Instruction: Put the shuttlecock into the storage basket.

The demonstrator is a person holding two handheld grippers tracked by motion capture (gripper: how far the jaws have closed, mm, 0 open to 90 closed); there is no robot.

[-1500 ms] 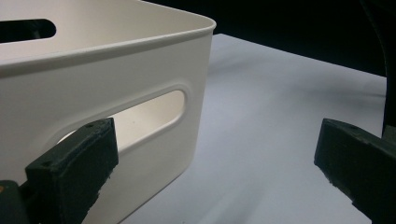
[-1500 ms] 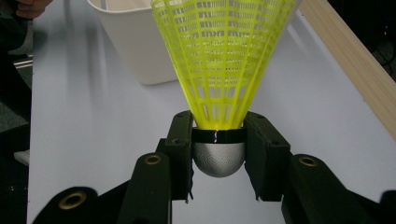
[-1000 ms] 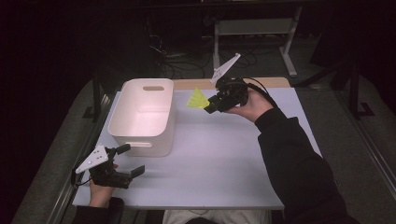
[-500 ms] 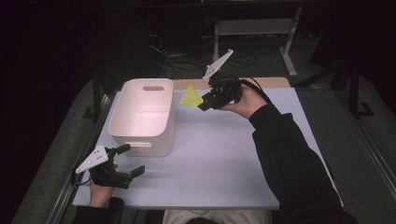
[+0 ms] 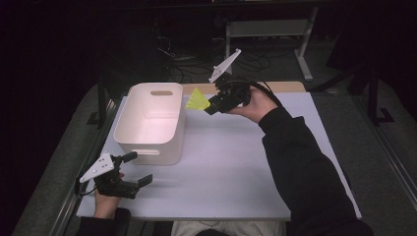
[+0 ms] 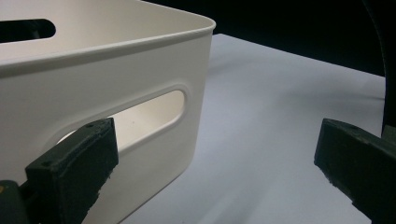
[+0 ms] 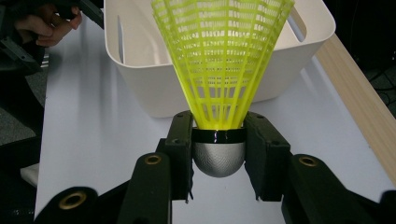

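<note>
Right gripper (image 5: pixel 212 104) aloft beside the white bin (image 5: pixel 150 123), jaws pinching the yellow shuttlecock (image 5: pixel 196 100) by its cap.

My right gripper (image 5: pixel 212 105) is raised, arm stretched forward, fingers (image 7: pixel 180 140) clamped tight. My left gripper (image 5: pixel 132 169) sits low by me, fingers (image 6: pixel 74 158) spread wide.
</note>
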